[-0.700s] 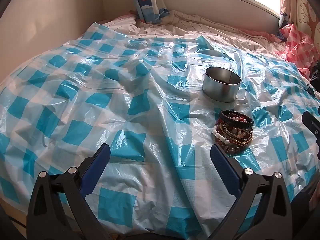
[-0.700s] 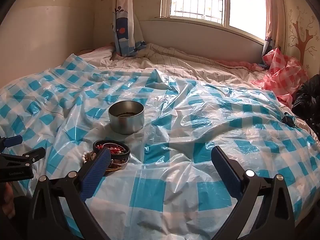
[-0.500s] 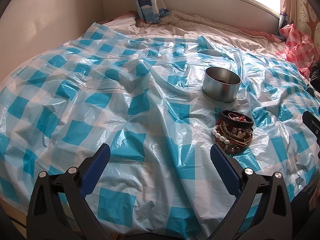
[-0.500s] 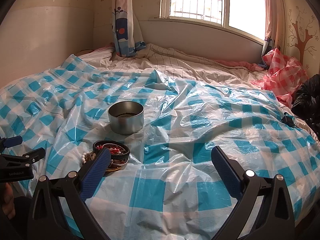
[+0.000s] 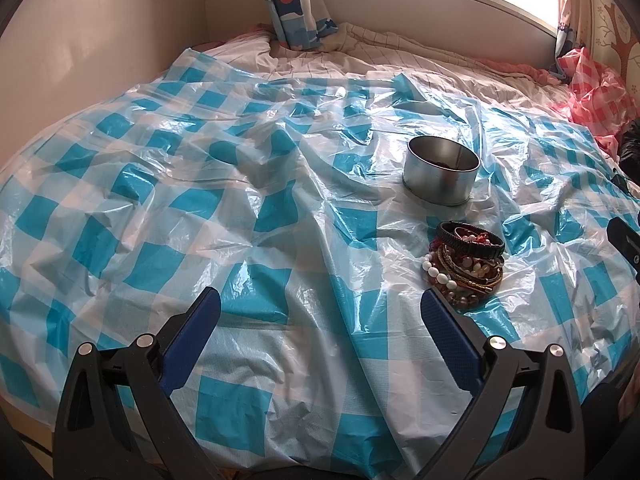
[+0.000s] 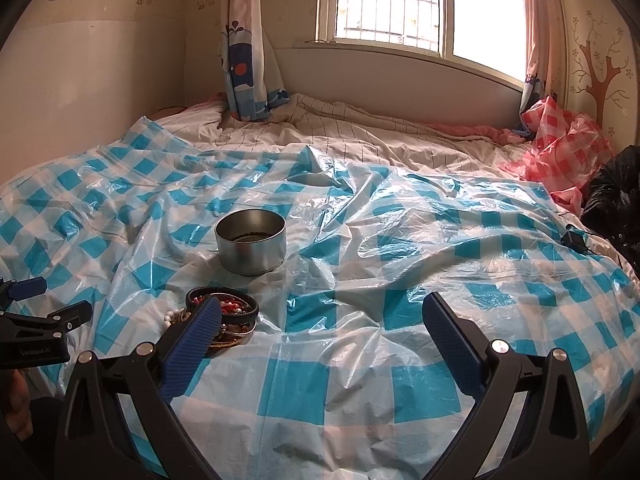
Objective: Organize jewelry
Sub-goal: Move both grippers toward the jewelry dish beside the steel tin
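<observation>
Bracelets (image 5: 466, 266): stacked on checked sheet (image 5: 240, 208), near metal tin (image 5: 440, 176).
L gripper (image 5: 320, 312): fingers wide apart, empty.
R gripper (image 6: 320, 316): same, empty.

The right claw (image 6: 320, 320) gapes empty above checkered plastic (image 6: 360, 360), bracelets (image 6: 236, 312) beside a tin (image 6: 251, 248).
</observation>
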{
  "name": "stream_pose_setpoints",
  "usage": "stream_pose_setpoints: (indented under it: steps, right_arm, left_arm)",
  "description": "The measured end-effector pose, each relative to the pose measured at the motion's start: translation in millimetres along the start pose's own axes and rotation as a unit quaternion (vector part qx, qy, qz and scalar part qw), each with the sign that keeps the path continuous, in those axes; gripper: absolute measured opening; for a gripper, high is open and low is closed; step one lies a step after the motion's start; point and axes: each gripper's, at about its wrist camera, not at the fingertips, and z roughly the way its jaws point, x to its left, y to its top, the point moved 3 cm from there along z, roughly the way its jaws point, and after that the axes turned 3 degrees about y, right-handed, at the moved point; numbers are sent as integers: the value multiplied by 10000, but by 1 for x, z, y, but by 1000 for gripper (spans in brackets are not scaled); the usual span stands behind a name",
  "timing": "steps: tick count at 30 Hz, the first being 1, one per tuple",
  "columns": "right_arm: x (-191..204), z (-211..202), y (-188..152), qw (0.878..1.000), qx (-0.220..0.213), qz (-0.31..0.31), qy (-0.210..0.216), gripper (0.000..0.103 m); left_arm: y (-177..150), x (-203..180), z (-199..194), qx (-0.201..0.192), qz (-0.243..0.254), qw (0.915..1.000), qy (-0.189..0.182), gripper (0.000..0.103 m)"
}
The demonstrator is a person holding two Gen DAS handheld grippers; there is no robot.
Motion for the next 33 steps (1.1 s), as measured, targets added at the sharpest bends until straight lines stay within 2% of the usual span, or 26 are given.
stream_pose_setpoints:
  steps: [14, 16, 20, 26, 28, 33]
  right_arm:
    - [7, -3, 1, 9999, 36, -93, 134, 97]
    - [7, -1, 0, 9998, 68, -90, 171, 97]
    - [4, 2, 0, 9993, 164, 4, 334, 97]
    - [-8, 10, 0, 9974, 322, 355, 546, 97]
    - [-8, 15, 0, 9966, 431, 373, 593, 97]
    - [-2, 26, 1, 9961, 643, 194, 578, 97]
  left_arm:
    - [6, -12, -10, -108, 142, 9998, -60, 97]
    - [4, -8, -9, 15, -126, 9992, -381, 97]
    - [7, -6, -9, -49, -343, 9970, -685, 97]
    - [17, -17, -15, -486, -278, 9946, -872, 97]
    - [21, -25, -16, -644, -186, 9945, -803, 97]
    - [33, -39, -7, -495, -108, 9949, -876, 96]
